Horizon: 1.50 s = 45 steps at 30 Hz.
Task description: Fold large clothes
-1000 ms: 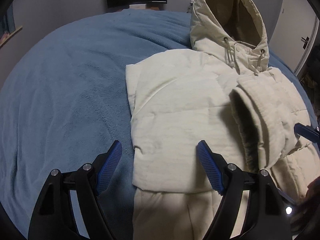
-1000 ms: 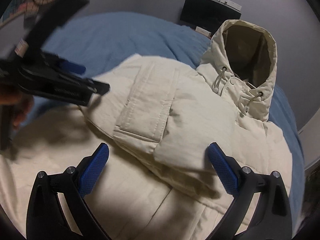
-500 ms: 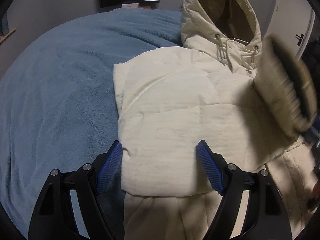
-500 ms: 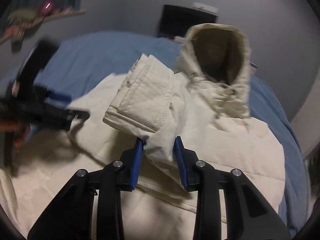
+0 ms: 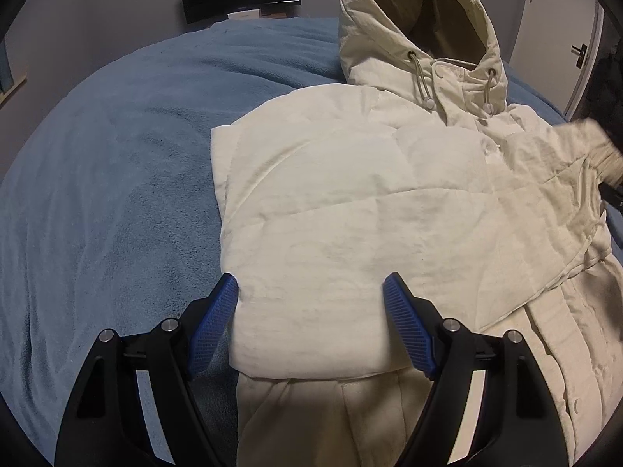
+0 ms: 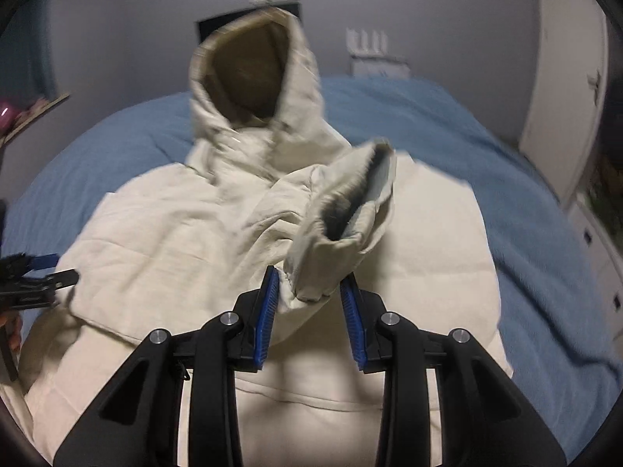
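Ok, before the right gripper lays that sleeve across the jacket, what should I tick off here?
1. Right gripper clamped on the sleeve cuff: ok.
2. Left gripper open and holding nothing, above the folded left side of the jacket: ok.
3. Left side folded flat: ok.
4. Hood clear of the sleeve's path: ok, it stands behind.
5. Blanket bare beside the jacket: ok.
6. Sleeve free of twist: cannot tell, the view is blurred.

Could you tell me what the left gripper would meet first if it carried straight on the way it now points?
Most likely the folded panel of the cream jacket: it lies directly ahead of the open left gripper, though depth is uncertain.
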Available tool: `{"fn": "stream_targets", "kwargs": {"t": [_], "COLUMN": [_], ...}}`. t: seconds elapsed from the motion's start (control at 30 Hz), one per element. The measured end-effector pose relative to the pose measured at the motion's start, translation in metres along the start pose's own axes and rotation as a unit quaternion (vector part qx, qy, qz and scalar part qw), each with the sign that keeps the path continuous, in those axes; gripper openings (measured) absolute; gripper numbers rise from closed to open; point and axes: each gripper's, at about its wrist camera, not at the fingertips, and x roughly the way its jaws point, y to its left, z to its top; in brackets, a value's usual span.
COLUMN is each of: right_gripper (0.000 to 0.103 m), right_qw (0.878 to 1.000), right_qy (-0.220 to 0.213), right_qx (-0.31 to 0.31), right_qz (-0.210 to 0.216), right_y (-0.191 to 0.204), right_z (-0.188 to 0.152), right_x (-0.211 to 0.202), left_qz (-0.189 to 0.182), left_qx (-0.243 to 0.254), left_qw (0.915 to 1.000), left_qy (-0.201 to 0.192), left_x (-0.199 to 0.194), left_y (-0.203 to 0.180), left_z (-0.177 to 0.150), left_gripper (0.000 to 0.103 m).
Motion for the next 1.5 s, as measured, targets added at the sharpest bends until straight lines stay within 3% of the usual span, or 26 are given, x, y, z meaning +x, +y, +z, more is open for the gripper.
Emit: {"fn": "stream_targets", "kwargs": {"t": [0.2,0.27,0.33,0.43,0.5,0.53,0.57,0.87,0.97,1.07,1.2,1.4,1.5], "right_gripper": [0.035,0.055,0.058,0.058,0.034,0.022,0.020,0.016,0.016,0.016,0.016,0.021,0.033], "right_qw": [0.993,0.988,0.982,0.976,0.974,0.974,0.976,0.988,0.989,0.986,0.983,0.985,0.991], "right_qy": [0.039,0.031,0.024,0.031,0.032,0.030,0.019,-0.044,-0.026,0.023,0.045,0.050,0.029], "right_qx": [0.094,0.127,0.157,0.187,0.198,0.195,0.192,0.142,0.142,0.166,0.180,0.168,0.125], "right_qz": [0.056,0.082,0.102,0.107,0.108,0.107,0.099,0.039,0.022,0.021,0.017,0.009,-0.034], "right_y": [-0.032,-0.039,-0.048,-0.060,-0.064,-0.065,-0.064,-0.056,-0.064,-0.076,-0.084,-0.081,-0.069], "right_z": [-0.014,-0.013,-0.013,-0.014,-0.017,-0.016,-0.016,-0.008,-0.016,-0.031,-0.046,-0.046,-0.041], "right_x": [0.019,0.016,0.015,0.021,0.027,0.027,0.023,-0.037,-0.035,-0.008,0.013,0.014,-0.001], "left_qz": [0.006,0.006,0.006,0.006,0.006,0.006,0.005,-0.001,-0.002,-0.001,-0.004,0.004,0.009], "left_qx": [0.009,0.009,0.009,0.010,0.012,0.012,0.013,0.023,0.033,0.037,0.037,0.048,0.053], "left_qw": [0.9999,0.9999,0.9999,0.9999,0.9999,0.9999,0.9999,0.9997,0.9994,0.9993,0.9993,0.9988,0.9985], "left_qy": [0.000,-0.001,-0.001,0.000,-0.001,-0.001,-0.002,-0.009,-0.006,0.000,0.009,0.012,0.015], "left_x": [-0.001,-0.001,0.000,0.000,0.000,0.001,0.001,-0.004,-0.003,0.001,0.006,0.009,0.011], "left_y": [-0.004,-0.004,-0.004,-0.004,-0.005,-0.006,-0.006,-0.012,-0.016,-0.017,-0.018,-0.022,-0.023], "left_z": [-0.001,-0.001,-0.001,-0.001,-0.001,-0.001,-0.001,-0.002,-0.004,-0.005,-0.008,-0.010,-0.012], "left_gripper": [0.075,0.075,0.075,0.075,0.076,0.076,0.076,0.076,0.076,0.077,0.078,0.078,0.079]}}
